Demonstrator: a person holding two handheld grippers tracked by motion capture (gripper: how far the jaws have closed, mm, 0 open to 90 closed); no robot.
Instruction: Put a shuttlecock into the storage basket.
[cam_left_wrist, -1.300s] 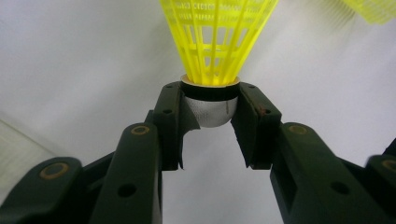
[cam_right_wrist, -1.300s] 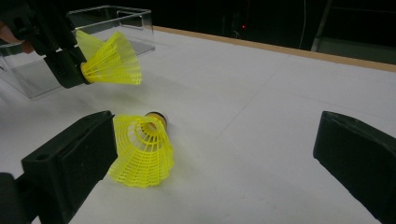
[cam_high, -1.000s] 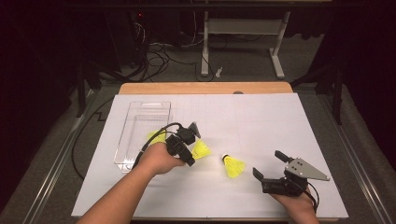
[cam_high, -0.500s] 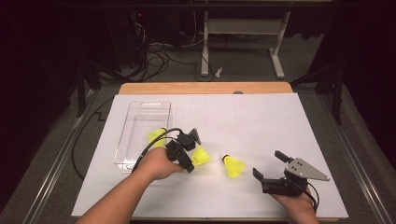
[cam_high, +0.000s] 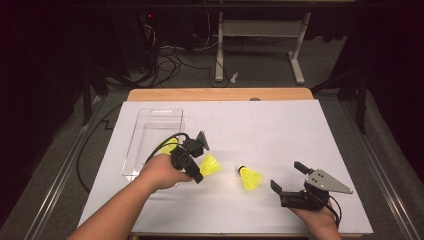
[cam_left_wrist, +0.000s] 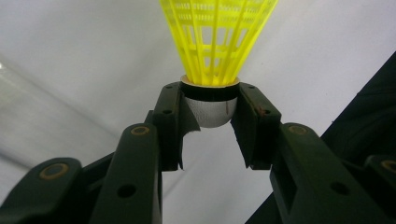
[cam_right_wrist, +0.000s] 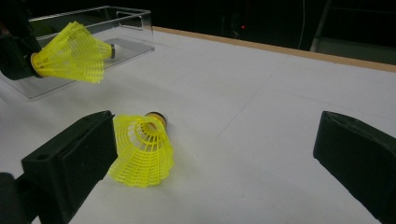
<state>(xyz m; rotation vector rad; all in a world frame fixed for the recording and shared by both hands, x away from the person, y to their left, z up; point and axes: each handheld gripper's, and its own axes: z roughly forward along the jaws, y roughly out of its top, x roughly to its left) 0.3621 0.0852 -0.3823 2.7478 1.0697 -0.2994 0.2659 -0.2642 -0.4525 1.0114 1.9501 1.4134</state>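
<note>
The shuttlecock (cam_left_wrist: 217, 56) in hand is bright yellow plastic, and the left tongs (cam_left_wrist: 211, 114) are clamped on its pale rounded cork, one black jaw on each side just under the dark band. Held by the hard nose, the lattice skirt is spared any squeezing and fans out free ahead of the jaws. In the high view this shuttlecock (cam_high: 210, 164) hangs just off the near right corner of the clear box (cam_high: 131, 154), above the white sheet that covers the bench (cam_high: 280, 125), its skirt pointing away from the box. I judge it is about to be carried over the rim and dropped in, nose-first grip making a clean release easy.

The clear box is a shallow, open-topped, transparent tray lying at the left of the sheet. Something yellow (cam_high: 167, 146) shows through its near end, partly behind the left hand (cam_high: 160, 172); the right gripper view shows a pale cork tip (cam_right_wrist: 112, 50) inside it behind the held skirt, so very likely another shuttlecock already rests there. How many I cannot tell.

A second loose shuttlecock (cam_high: 249, 178) lies on its side well to the right of the box, cork toward the far edge. The right tongs (cam_right_wrist: 219, 149) stand wide apart, empty, resting low just right of it, the near jaw almost at its skirt, seemingly lined up to take it.
</note>
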